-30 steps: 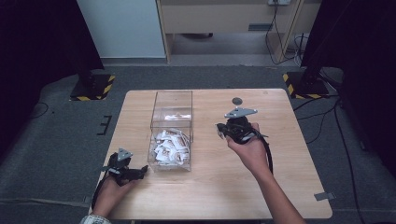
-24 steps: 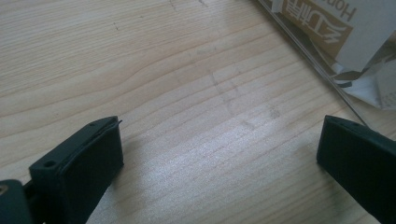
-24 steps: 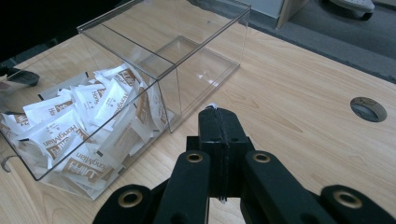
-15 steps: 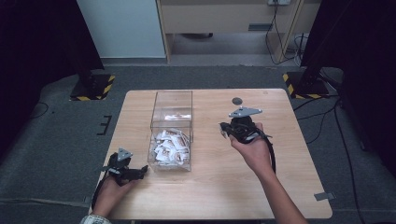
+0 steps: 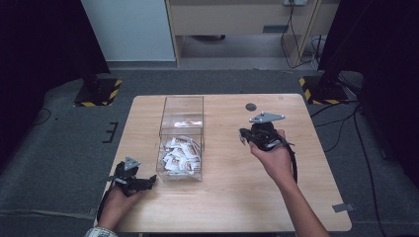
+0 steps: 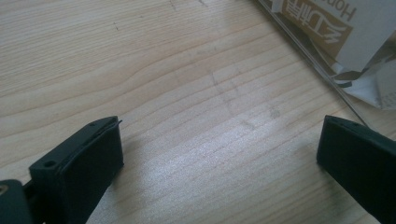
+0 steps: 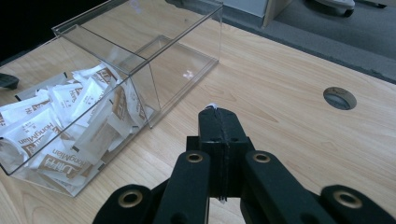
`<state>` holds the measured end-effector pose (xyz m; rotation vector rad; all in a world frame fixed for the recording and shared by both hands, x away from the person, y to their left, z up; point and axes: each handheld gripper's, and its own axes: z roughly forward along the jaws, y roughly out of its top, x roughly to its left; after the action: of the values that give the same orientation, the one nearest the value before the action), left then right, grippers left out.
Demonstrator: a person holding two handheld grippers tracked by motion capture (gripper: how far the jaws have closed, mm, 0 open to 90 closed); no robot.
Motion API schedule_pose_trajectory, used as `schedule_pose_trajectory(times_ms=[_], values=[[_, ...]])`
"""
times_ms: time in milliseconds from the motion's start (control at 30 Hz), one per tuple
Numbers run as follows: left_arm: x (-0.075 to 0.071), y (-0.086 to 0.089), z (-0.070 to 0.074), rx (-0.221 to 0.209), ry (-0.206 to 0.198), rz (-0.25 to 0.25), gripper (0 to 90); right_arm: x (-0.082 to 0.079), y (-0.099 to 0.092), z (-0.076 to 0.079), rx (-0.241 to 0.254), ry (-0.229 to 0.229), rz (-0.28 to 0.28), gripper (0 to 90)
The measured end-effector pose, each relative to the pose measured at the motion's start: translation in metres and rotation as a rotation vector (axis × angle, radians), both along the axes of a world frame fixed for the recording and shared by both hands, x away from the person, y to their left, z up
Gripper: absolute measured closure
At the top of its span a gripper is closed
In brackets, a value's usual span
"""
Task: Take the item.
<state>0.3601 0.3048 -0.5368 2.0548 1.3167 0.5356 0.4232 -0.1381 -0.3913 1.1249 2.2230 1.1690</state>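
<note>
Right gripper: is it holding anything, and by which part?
The right gripper is shut on something thin and white; a sliver pokes out at the jaw tips. What it is cannot be told.

boxes: 1 clear box (image 5: 181,129) | sachets (image 5: 180,155): many, uncountable | grippers: 2

Clear box (image 5: 182,129), white-and-tan packets (image 5: 181,156), pale wood-grain table (image 5: 237,197), black hand-held gripper (image 7: 218,122)

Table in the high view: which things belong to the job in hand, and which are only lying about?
Job in hand:
- clear box, far compartment empty
- sachets in its near compartment
- right tongs, shut on a thin white sliver, perhaps a sachet
- left tongs, open beside the box

Lying about:
- round hole in the table
- striped stand feet on the floor
- cables
</note>
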Motion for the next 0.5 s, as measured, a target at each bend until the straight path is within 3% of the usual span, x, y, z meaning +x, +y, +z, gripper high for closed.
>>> schedule_pose_trajectory(times_ms=[500], values=[[0.000,0.000,0.000,0.000,0.000,0.000,0.0,0.005,-0.019,-0.008,-0.017,0.016,-0.046,90.0]])
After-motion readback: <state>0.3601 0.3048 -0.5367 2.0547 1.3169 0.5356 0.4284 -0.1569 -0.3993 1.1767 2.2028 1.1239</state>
